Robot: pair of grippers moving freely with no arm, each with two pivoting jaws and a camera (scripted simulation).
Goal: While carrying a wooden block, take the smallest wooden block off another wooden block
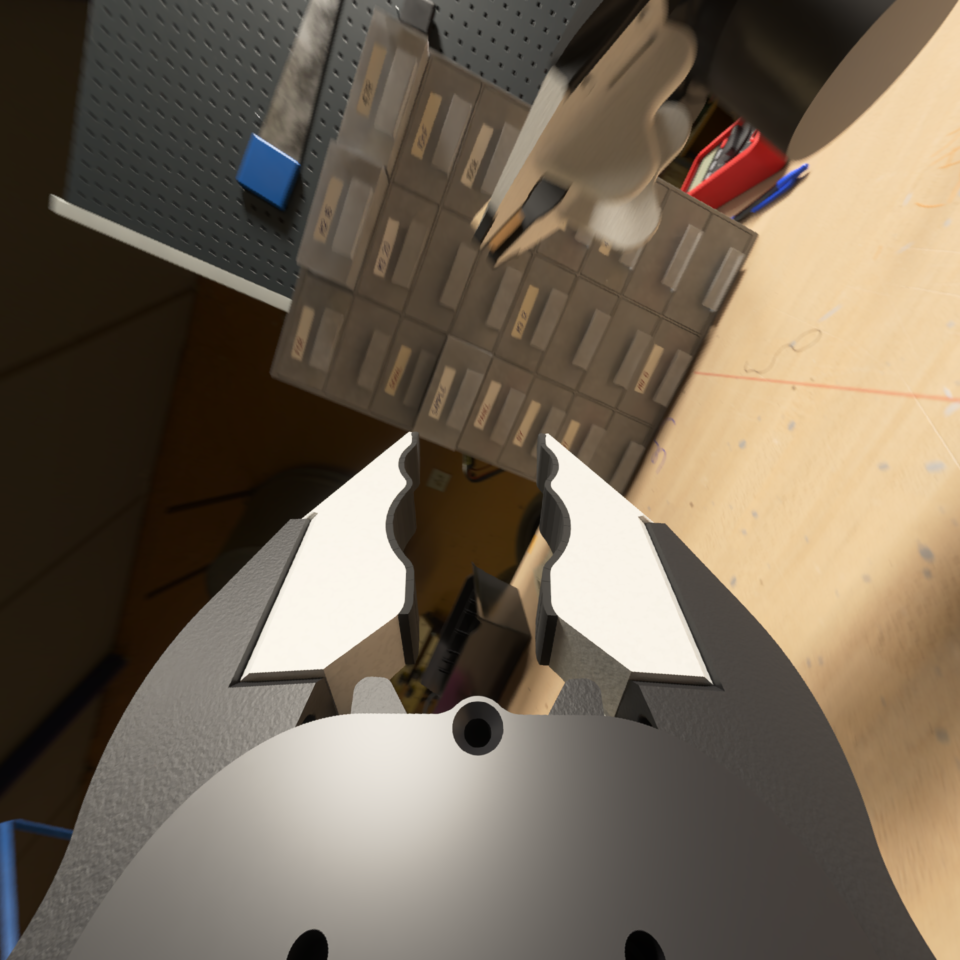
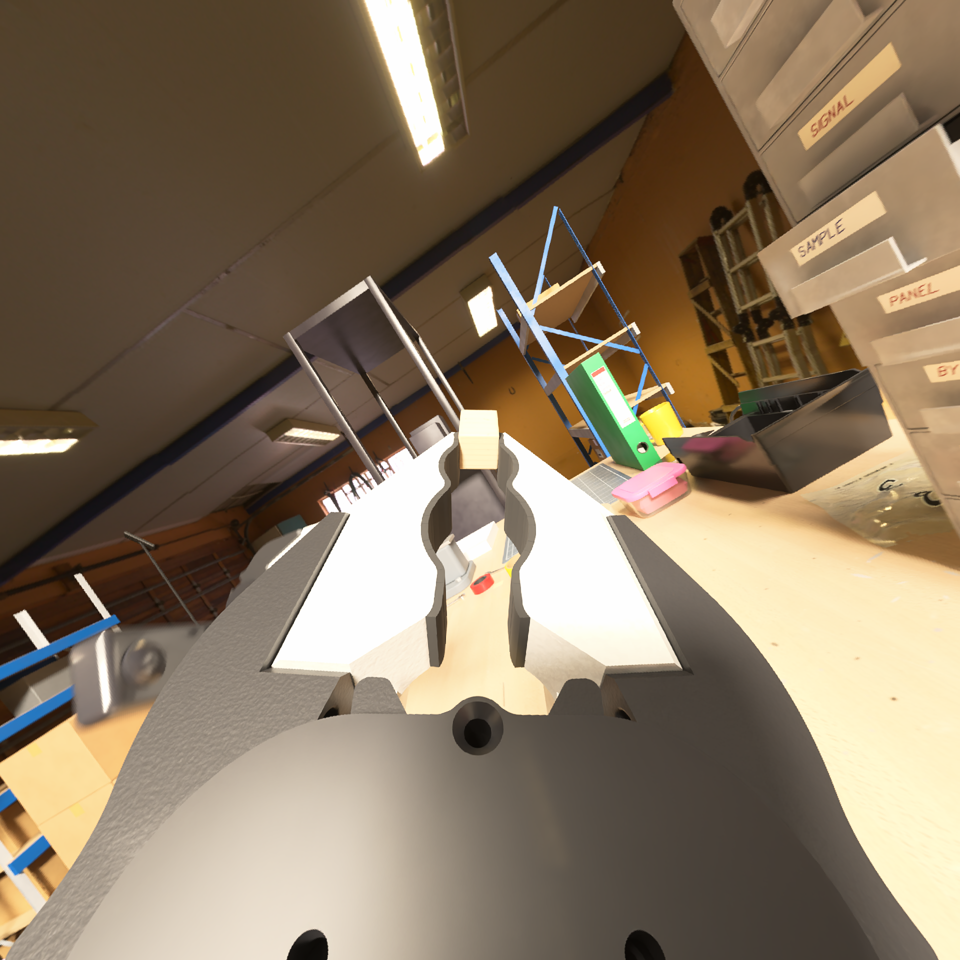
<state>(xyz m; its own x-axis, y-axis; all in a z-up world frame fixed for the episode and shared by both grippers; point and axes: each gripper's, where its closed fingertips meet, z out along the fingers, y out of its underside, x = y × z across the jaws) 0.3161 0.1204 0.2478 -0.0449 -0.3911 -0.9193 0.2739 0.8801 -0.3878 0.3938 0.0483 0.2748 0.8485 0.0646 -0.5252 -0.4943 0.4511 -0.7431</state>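
My right gripper (image 2: 479, 441) is shut on a small pale wooden block (image 2: 478, 430), pinched at the fingertips and held in the air above the light wooden table (image 2: 753, 623). My left gripper (image 1: 479, 447) is open and empty, with a wide gap between its fingers, beside the table's edge (image 1: 831, 467). The right gripper also shows in the left wrist view (image 1: 597, 156), blurred, high up in front of the drawer cabinet (image 1: 493, 322). No other wooden block shows in either view.
The grey drawer cabinet (image 2: 883, 208) stands on the table. Near it are a black tray (image 2: 789, 441), a pink-lidded box (image 2: 652, 485), a green binder (image 2: 608, 410), a yellow cup (image 2: 660, 421) and a red tape roll (image 2: 482, 584). A red pencil case (image 1: 727, 161) and pegboard (image 1: 182, 130) sit behind.
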